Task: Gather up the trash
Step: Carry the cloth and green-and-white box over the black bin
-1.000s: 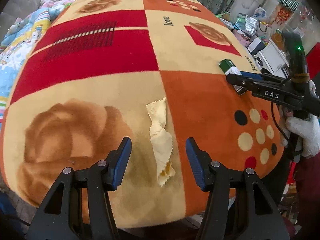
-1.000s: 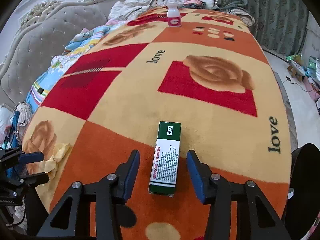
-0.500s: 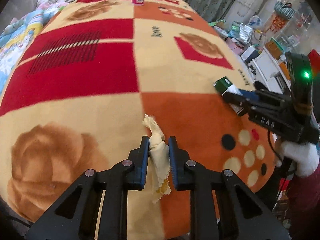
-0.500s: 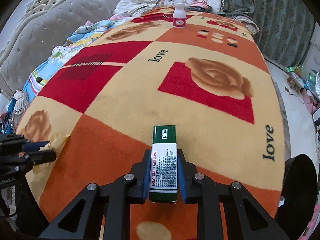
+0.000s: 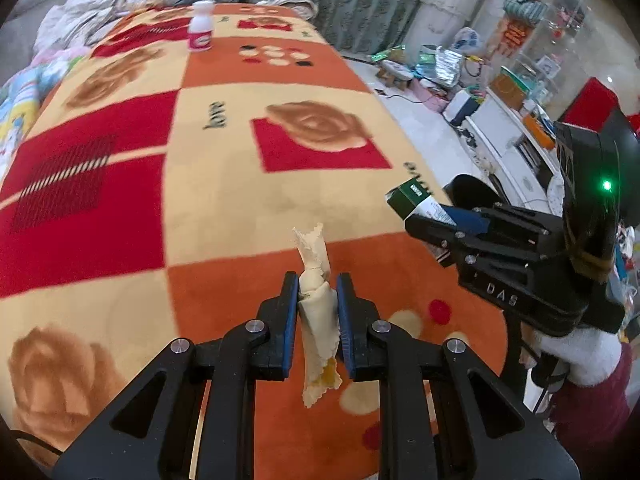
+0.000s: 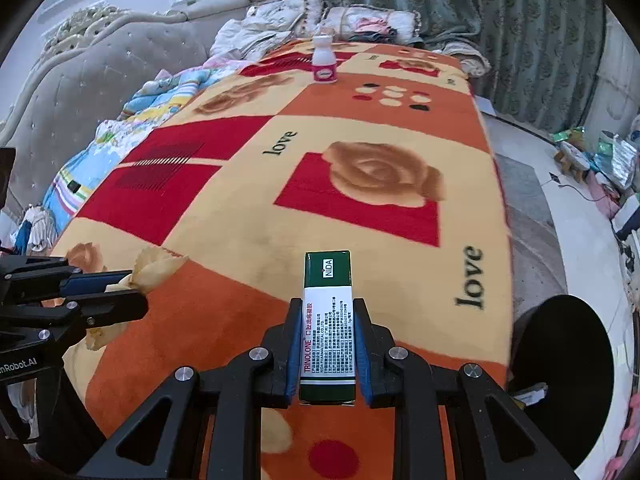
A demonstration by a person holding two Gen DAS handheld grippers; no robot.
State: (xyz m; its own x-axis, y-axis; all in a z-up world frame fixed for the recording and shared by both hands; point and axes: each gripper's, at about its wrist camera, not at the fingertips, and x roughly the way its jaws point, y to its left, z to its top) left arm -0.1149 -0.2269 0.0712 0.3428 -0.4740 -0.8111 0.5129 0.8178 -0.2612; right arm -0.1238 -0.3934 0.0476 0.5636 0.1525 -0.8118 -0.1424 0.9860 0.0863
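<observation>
My left gripper (image 5: 317, 286) is shut on a crumpled cream wrapper (image 5: 318, 316), lifted off the patterned blanket (image 5: 224, 184). In the right wrist view that same gripper (image 6: 124, 292) and the wrapper (image 6: 158, 266) show at the left edge. My right gripper (image 6: 327, 316) is shut on a green and white medicine box (image 6: 328, 320), held above the blanket's orange corner. From the left wrist view the box (image 5: 418, 200) pokes out of the right gripper (image 5: 424, 220), held by a hand in a white glove (image 5: 576, 354). A small white bottle with a pink label (image 5: 201, 28) stands upright at the far end.
A round black bin (image 6: 560, 360) sits off the blanket's right edge, below the right gripper. Folded bedding and pillows (image 6: 320, 20) lie at the far end, with a tufted grey sofa (image 6: 80, 80) to the left. Bags and boxes (image 5: 460, 72) clutter the floor at right.
Both grippers went from open to shut, the left on the wrapper and the right on the box, then lifted them off the blanket. The left gripper swung to the right.
</observation>
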